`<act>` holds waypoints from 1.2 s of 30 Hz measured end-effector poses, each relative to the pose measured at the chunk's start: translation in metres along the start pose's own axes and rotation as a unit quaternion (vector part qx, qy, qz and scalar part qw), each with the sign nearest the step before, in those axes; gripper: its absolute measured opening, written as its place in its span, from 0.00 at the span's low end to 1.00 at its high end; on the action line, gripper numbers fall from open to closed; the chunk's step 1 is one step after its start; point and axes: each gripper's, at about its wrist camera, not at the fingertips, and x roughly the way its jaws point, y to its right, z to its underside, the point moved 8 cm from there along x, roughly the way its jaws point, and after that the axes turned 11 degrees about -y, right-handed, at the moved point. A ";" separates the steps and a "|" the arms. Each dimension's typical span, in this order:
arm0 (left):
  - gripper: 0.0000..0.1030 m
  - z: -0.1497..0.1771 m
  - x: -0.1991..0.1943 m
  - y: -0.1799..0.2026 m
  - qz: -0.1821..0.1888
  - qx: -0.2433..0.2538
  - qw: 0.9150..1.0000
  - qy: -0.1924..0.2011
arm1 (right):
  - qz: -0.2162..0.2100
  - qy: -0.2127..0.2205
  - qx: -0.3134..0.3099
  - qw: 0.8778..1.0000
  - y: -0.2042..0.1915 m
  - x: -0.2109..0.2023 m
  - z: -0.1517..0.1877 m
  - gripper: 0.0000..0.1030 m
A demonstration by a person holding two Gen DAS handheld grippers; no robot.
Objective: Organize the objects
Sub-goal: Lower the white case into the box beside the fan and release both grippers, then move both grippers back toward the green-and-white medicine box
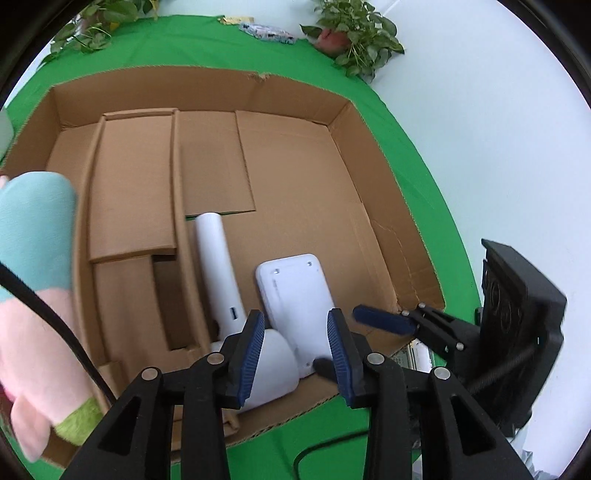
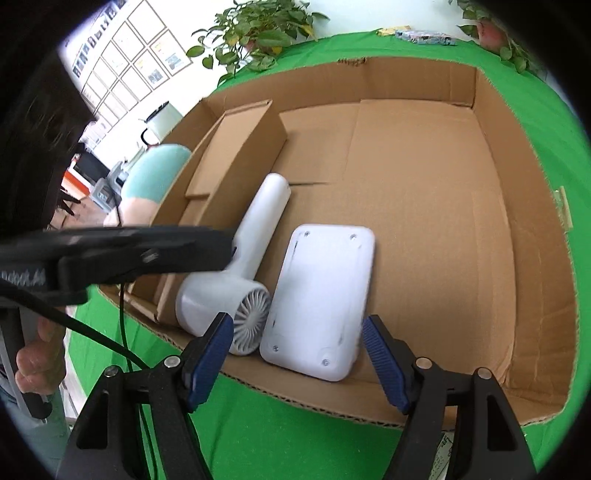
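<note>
A white hair dryer lies in the open cardboard box, its handle pointing to the far side. Beside it on the right lies a white rectangular device, flat, screw holes up. My left gripper hovers above the dryer's head with its blue pads apart and nothing pressed between them. My right gripper stands open over the near end of the white device; the pads flank it without touching. In the right wrist view the left gripper's black body covers the dryer's neck.
A pink and teal plush toy rests against the box's left wall, outside it. Cardboard inserts fill the box's left part. Green cloth covers the table, with potted plants and packets at the back. A hand holds the left gripper's grip.
</note>
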 end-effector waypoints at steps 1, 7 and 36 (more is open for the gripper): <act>0.33 0.004 -0.004 -0.003 -0.005 0.000 1.000 0.005 | 0.003 0.004 0.004 1.000 0.002 -0.002 -0.002 0.70; 0.33 0.032 -0.028 -0.019 -0.005 -0.007 1.000 0.020 | 0.016 -0.030 0.021 0.999 0.009 0.015 -0.003 0.53; 0.36 0.182 -0.143 0.014 -0.283 0.022 0.876 0.389 | 0.212 0.244 -0.002 0.946 -0.042 -0.080 0.114 0.26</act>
